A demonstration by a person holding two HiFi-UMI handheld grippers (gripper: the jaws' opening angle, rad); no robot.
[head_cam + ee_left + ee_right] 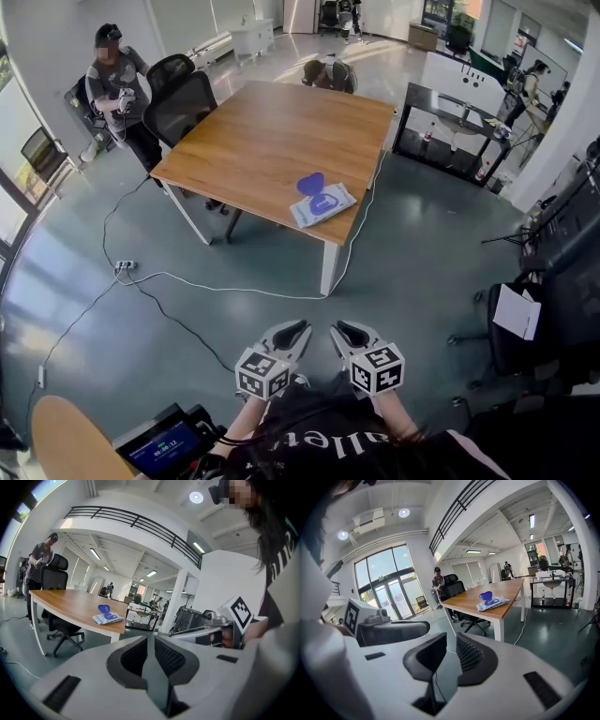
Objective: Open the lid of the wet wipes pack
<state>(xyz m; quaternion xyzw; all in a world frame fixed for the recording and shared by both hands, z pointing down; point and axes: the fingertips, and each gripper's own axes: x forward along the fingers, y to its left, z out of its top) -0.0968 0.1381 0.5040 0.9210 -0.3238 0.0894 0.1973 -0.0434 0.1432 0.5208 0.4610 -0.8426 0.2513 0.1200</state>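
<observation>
The left gripper [292,334] and right gripper [350,334] (2, narrowly parted, empty) are held far from the wet wipes pack [325,205]; its lid [310,184] seems already raised, so only a closer check is called for.

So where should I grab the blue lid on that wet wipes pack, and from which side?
Pinch the blue lid by its rounded top edge. It already stands up off the wet wipes pack, apparently hinged on the side away from you, so that edge is clear all round. Coming over the pack from the near edge of the table looks easiest.
</observation>
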